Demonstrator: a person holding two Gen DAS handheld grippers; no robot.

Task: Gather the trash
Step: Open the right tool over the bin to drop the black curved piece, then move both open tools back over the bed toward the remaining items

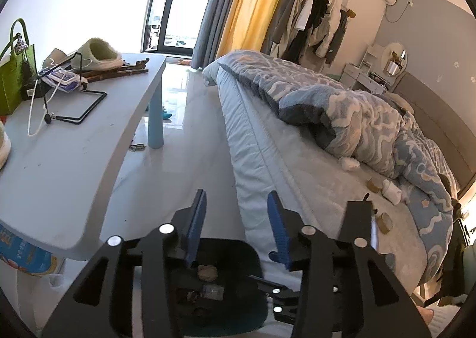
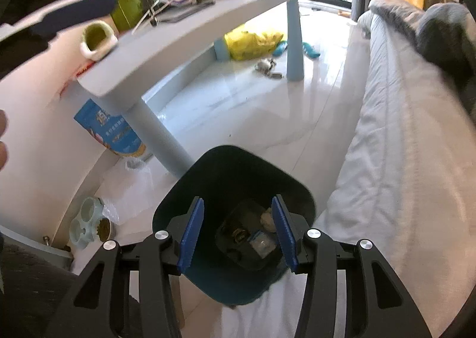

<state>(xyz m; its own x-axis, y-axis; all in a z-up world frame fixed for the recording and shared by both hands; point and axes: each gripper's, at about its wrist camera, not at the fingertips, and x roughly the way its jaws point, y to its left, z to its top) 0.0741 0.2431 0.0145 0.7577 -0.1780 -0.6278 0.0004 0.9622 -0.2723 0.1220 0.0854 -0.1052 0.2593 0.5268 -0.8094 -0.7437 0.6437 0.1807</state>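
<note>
A dark teal trash bin (image 2: 226, 177) stands on the floor between the bed and the table. Crumpled paper and wrappers (image 2: 261, 237) lie at its bottom. My right gripper (image 2: 236, 234) is open and empty, right above the bin's mouth. My left gripper (image 1: 235, 228) is open and empty, above the same bin (image 1: 241, 251), where a crumpled wad (image 1: 207, 272) shows inside. Small items lie on the bed: a white bottle (image 1: 391, 189), a brown cap (image 1: 373, 185) and a brown piece (image 1: 385, 222).
A grey table (image 1: 74, 159) on blue legs stands at left, with slippers (image 1: 99, 54), a green bag (image 1: 13, 76) and a wire stand. The bed (image 1: 297, 177) with a blue quilt is at right. A yellow bag (image 2: 253, 40) and pet bowls (image 2: 89, 222) are on the floor.
</note>
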